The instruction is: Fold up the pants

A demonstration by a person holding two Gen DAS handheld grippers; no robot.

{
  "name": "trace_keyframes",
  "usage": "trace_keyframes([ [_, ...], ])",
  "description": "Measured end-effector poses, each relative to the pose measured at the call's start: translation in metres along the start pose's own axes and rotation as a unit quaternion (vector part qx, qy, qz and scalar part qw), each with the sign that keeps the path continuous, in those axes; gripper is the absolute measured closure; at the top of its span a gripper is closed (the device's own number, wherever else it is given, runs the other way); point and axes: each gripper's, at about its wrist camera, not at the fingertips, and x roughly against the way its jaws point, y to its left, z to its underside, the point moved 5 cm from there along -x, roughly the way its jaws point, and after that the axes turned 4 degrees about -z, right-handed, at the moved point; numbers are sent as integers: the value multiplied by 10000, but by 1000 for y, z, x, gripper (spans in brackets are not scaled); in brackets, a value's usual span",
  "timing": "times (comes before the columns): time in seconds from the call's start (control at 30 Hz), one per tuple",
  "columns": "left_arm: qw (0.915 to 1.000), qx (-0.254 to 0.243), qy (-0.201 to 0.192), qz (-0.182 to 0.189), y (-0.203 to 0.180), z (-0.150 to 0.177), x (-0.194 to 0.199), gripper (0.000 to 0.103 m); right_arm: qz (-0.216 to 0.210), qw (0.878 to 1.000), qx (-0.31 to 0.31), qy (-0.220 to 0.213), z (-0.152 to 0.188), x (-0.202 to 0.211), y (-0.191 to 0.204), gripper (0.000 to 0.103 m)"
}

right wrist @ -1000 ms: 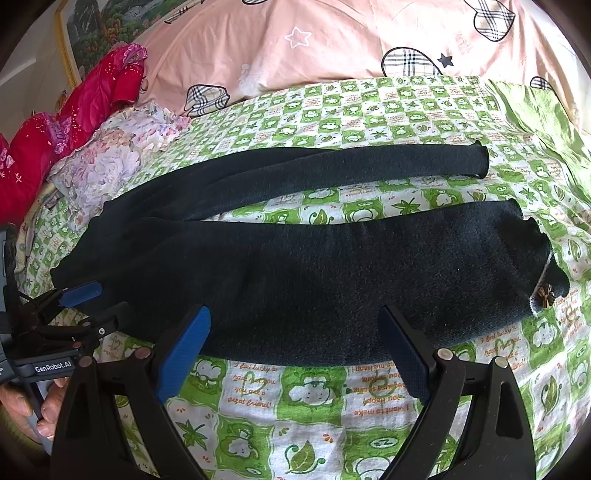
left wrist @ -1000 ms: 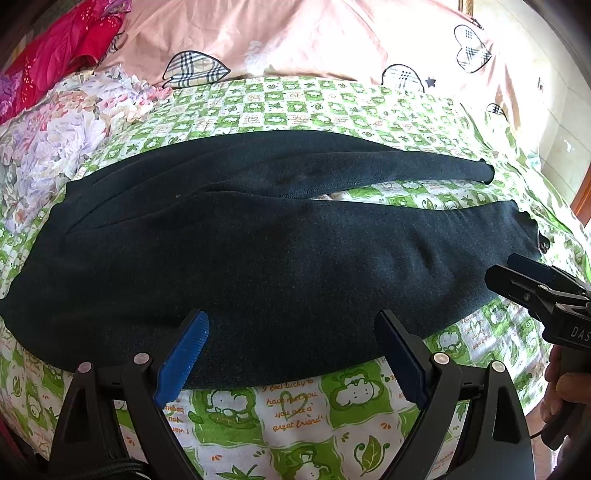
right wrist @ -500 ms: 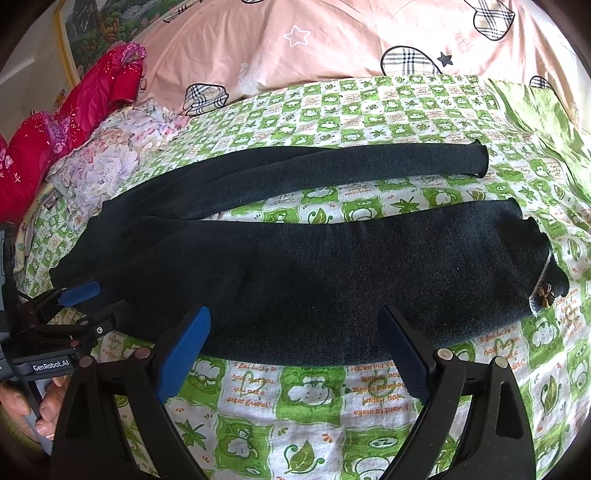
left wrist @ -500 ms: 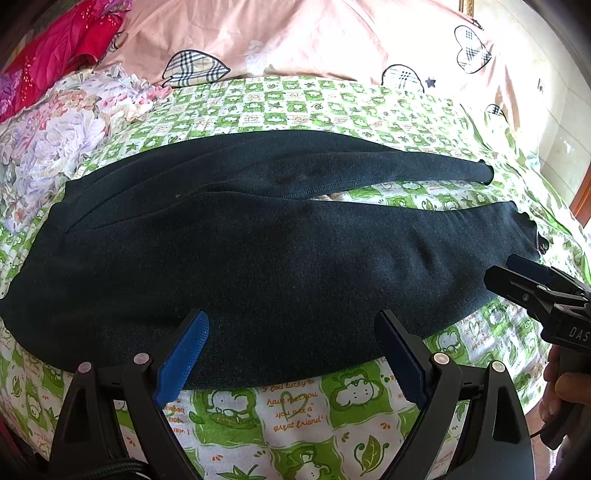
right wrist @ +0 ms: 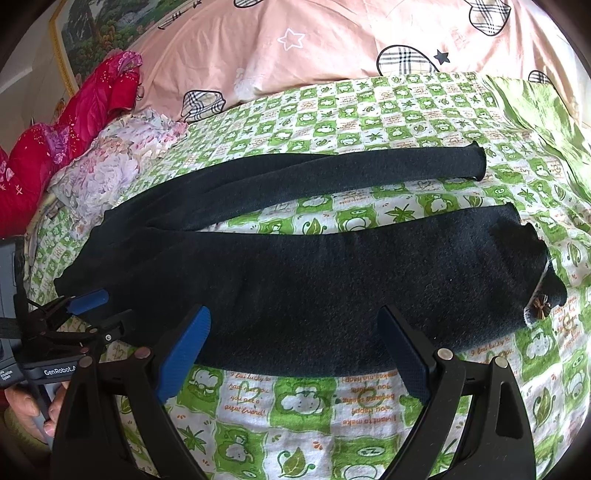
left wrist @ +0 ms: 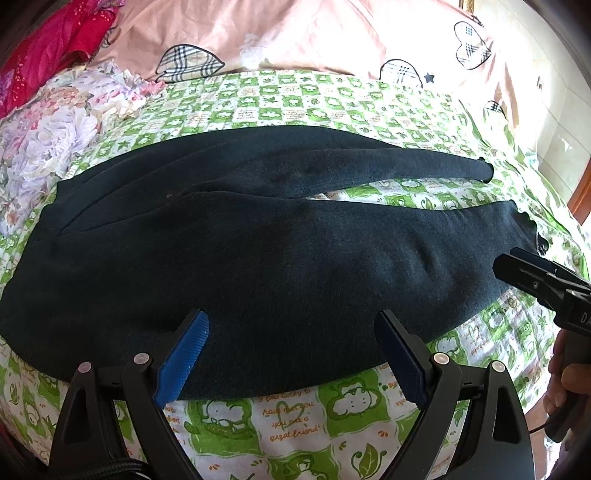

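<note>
Green monkey-print bedsheet carries the dark pants spread flat, legs parted—ready for folding. Left gripper and right gripper hover at its near edge, jaws wide, empty.

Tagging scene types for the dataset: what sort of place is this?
Most likely a home bedroom: the dark pants lie spread on a bed with a green monkey-print sheet, a pink quilt behind and a framed picture on the wall.

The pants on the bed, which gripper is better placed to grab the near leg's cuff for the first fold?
Right, probably. The right gripper sits open beside the near cuff of the pants, while the left gripper is open at the waist end.
</note>
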Motion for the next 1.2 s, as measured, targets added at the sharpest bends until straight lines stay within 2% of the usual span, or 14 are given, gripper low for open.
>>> trace_keyframes([
  [0.77, 9995, -187, 216, 165, -7, -13, -14, 11, -306, 9990, -312, 45, -11, 0, -11, 11],
  [1.0, 9990, -303, 236, 242, -10, -33, -18, 11, -329, 9973, -649, 18, -26, 3, -38, 11],
  [1.2, 9986, -361, 243, 301, -9, -63, -26, 11, -296, 9957, -883, -25, -46, 4, -66, 11],
])
